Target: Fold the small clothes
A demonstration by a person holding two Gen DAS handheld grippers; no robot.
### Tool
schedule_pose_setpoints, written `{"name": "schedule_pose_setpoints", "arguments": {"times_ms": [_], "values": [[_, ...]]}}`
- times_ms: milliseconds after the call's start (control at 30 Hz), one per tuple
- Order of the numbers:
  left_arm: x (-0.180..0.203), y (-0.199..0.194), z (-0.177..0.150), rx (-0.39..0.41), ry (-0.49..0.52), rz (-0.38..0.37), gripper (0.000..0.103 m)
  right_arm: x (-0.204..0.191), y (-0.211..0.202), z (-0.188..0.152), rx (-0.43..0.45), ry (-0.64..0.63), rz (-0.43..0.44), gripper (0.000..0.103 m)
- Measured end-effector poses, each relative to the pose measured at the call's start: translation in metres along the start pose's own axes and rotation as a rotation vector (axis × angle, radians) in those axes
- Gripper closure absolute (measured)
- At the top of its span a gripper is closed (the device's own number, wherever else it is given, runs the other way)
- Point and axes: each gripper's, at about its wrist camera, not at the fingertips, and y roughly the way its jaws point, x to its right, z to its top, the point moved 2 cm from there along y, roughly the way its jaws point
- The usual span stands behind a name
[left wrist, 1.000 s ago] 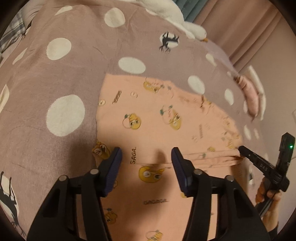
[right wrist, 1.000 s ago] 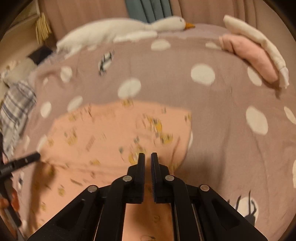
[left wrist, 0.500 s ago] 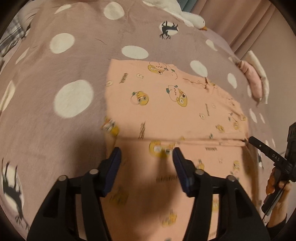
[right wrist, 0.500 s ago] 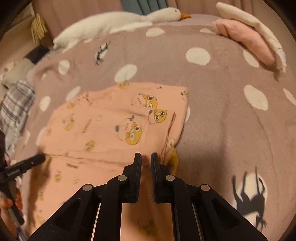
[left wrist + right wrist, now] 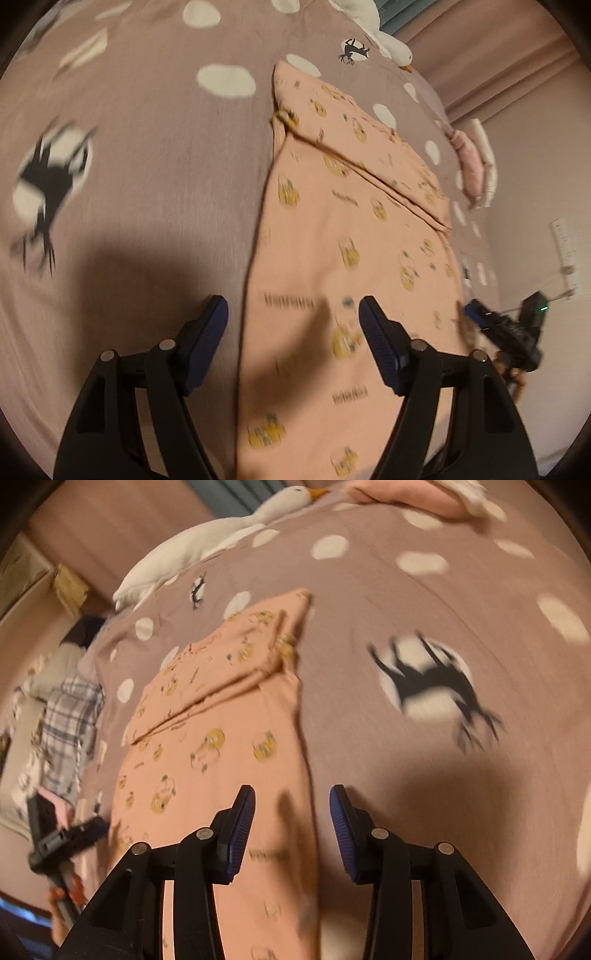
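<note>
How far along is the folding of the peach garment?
Done: the garment's far end is folded over, its edge crossing the middle. In hand: nothing; left gripper and right gripper both hang open over its near side edges. Left: the remaining folds.

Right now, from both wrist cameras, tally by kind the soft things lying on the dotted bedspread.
Peach cartoon-print garment: 1
White goose plush: 1
Folded pink cloth: 1
Folded white cloth: 1
Plaid cloth: 1
Total: 5
</note>
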Motion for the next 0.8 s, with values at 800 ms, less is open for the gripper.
{"name": "schedule_pose_setpoints", "arguments": {"times_ms": [800], "values": [[-0.001, -0.006, -0.041, -0.066, -0.076, -0.189, 0.03, 0.013, -0.006, -0.07, -0.146, 0.117, 0.284, 0.061]]}}
